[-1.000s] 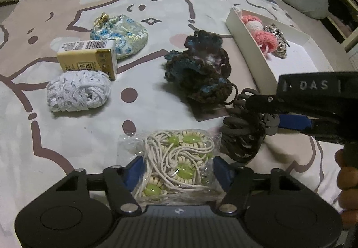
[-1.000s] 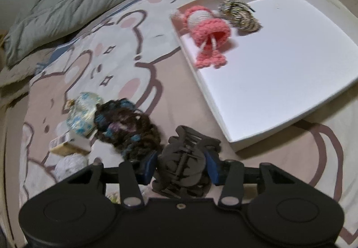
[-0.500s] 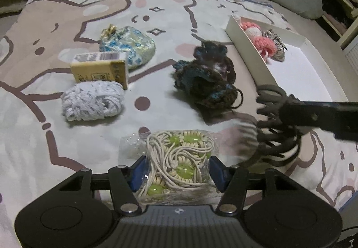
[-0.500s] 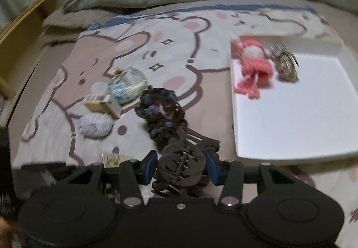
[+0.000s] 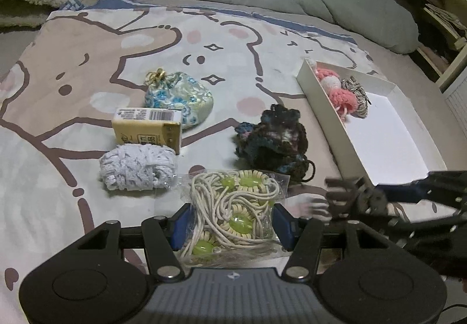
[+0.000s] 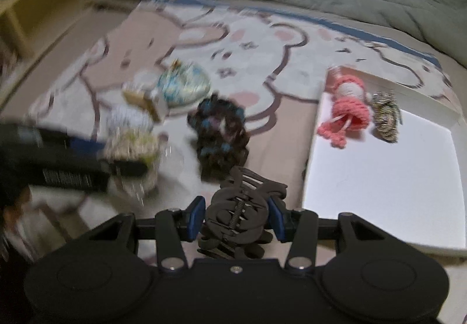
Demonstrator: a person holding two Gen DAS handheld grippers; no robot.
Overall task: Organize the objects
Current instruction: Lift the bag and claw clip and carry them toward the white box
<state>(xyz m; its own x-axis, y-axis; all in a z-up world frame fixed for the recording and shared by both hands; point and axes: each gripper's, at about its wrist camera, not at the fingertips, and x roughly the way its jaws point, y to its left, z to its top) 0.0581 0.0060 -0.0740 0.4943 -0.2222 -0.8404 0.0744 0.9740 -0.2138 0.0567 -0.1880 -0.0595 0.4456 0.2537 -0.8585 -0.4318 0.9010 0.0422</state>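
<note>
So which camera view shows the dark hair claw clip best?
The right wrist view. There the hair claw clip sits close and sharp between the pads of the right hand-held gripper, with its spring and teeth visible. In the left wrist view the same clip appears only at the right edge, blurred and partly cut off.

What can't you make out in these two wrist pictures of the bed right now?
- Yellow carton, left wrist view: print too small to read; in the right wrist view it is smeared by blur.
- Bag of cords and beads, left wrist view: its near end is hidden behind the left hand-held gripper.
- Hair claw, right wrist view: its lower teeth are hidden by the right hand-held gripper.
- White tray, left wrist view: near corner covered by the blurred right hand-held gripper.
</note>
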